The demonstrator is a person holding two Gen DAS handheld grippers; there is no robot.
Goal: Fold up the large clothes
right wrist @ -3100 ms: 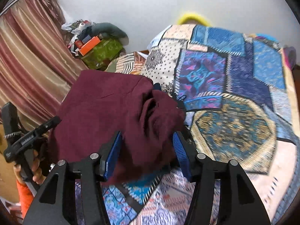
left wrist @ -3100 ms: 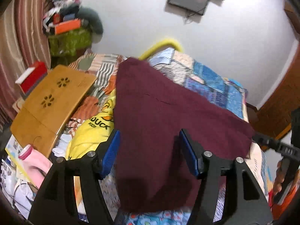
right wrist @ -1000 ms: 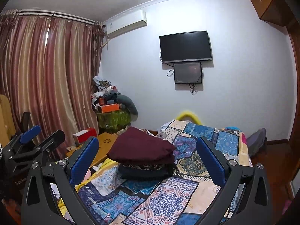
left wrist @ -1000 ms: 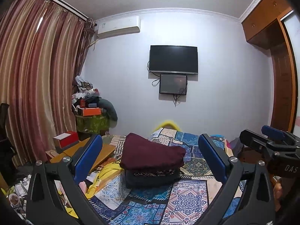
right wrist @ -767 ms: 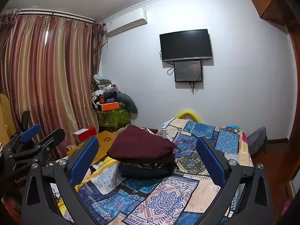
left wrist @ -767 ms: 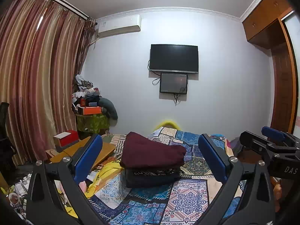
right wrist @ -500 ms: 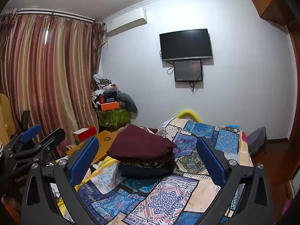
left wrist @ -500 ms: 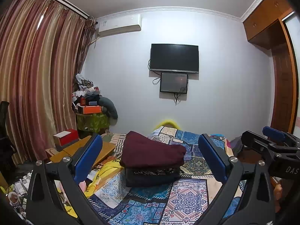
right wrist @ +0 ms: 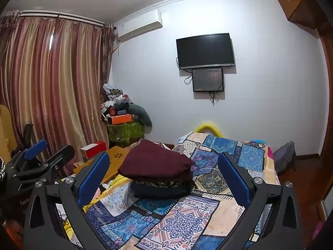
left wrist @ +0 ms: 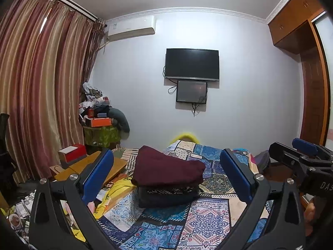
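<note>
Both are raised side by side and level, the left hand-held gripper [left wrist: 166, 177] and the right hand-held gripper [right wrist: 163, 174] each with blue-padded fingers spread wide, holding nothing.

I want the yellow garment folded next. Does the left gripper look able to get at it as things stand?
Probably yes. The left gripper is open and holds nothing. The yellow garment lies uncovered on the bed's left edge, beside the maroon folded pile, not under it. The gripper is well back, so it needs a reach.

A bed [left wrist: 216, 214] covered by a patchwork quilt [right wrist: 187, 220] is seen at lower centre. A folded clothes stack [left wrist: 166, 179] and a yellow garment [left wrist: 116, 191] are laid on it.
</note>
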